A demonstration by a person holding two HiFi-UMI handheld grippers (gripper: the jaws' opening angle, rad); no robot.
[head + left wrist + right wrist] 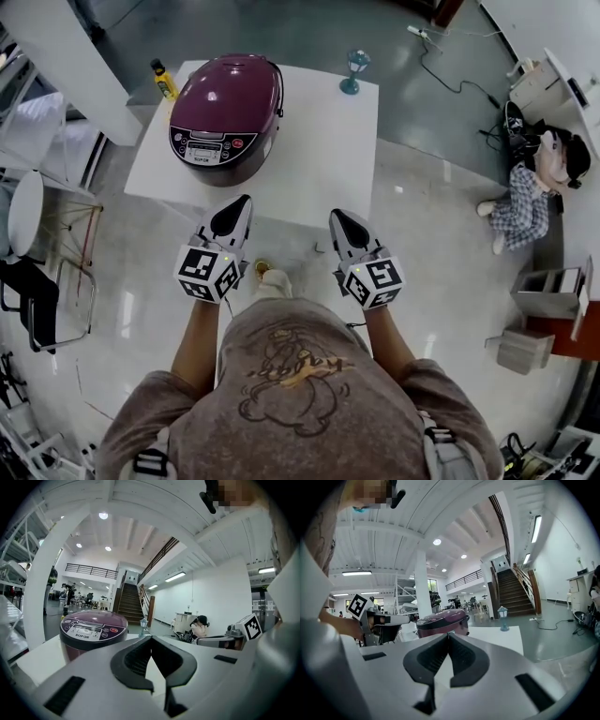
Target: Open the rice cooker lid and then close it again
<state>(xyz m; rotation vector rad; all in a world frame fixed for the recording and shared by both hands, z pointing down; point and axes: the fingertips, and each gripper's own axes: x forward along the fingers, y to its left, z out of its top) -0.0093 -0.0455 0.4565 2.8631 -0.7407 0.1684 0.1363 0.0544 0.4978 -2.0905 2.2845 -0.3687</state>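
A maroon rice cooker with its lid down sits on the left part of a white table; its control panel faces me. The left gripper view shows the cooker ahead and to the left, the right gripper view shows it straight beyond the jaws. My left gripper hovers at the table's near edge, just short of the cooker, jaws shut and empty. My right gripper hangs beside it to the right, off the table's near edge, also shut with nothing held.
A yellow bottle stands at the table's back left corner and a small blue lantern at its back edge. A stuffed doll lies on the floor at right. Chairs stand at left. Cardboard boxes sit at lower right.
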